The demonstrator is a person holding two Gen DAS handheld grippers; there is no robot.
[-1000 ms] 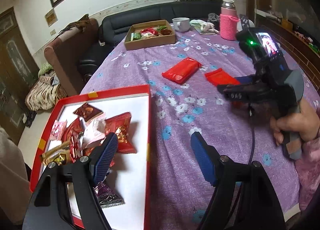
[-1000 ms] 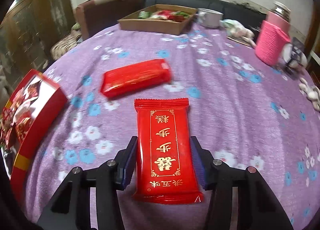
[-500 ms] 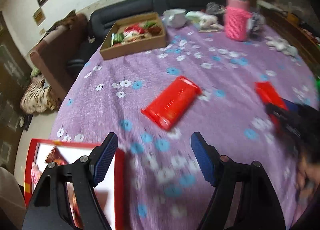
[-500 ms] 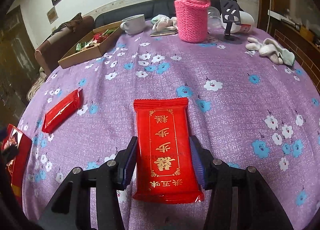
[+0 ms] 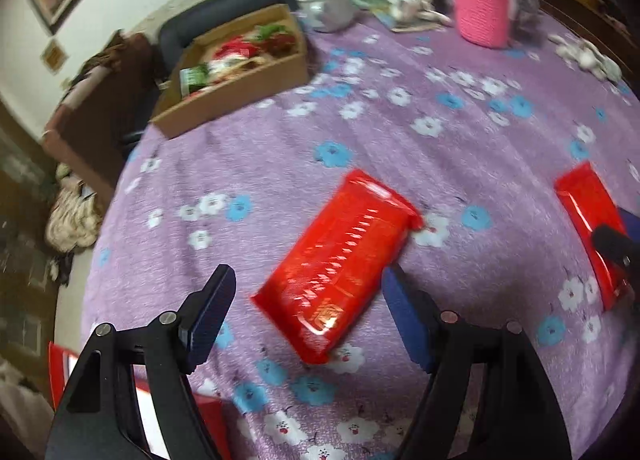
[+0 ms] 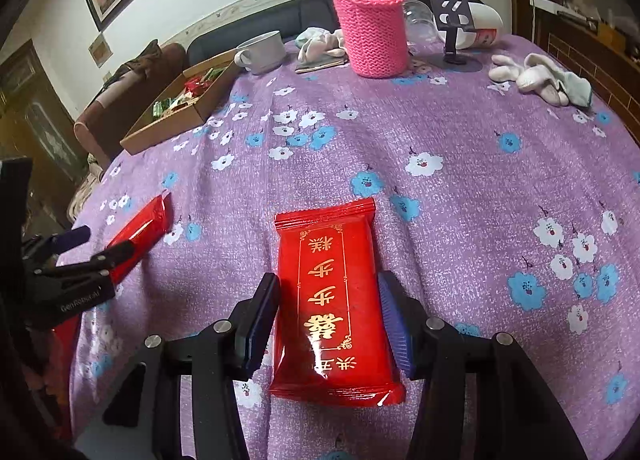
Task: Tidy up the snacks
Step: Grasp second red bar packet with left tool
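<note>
A red snack packet (image 5: 340, 256) lies slantwise on the purple flowered tablecloth (image 5: 460, 163). My left gripper (image 5: 308, 284) hangs open just over its near end; the right finger (image 5: 404, 312) is by the packet's edge and the left finger stands clear of it. My right gripper (image 6: 328, 284) is shut on a second red packet with gold writing (image 6: 332, 300), one pad on each long side. In the left wrist view that packet (image 5: 588, 215) shows at the right edge. The right wrist view has the left gripper (image 6: 84, 252) over the first packet (image 6: 140, 227).
A red-rimmed tray (image 5: 60, 364) peeks in at the bottom left. A cardboard box of snacks (image 5: 240, 71) stands at the back left. At the far edge are a mug (image 6: 262, 49), a pink-sleeved flask (image 6: 372, 27), a phone stand (image 6: 452, 19) and white gloves (image 6: 536, 75).
My left gripper has left the red tray and come over the loose packet, still open. The right gripper swung round with its packet, then stayed still.
</note>
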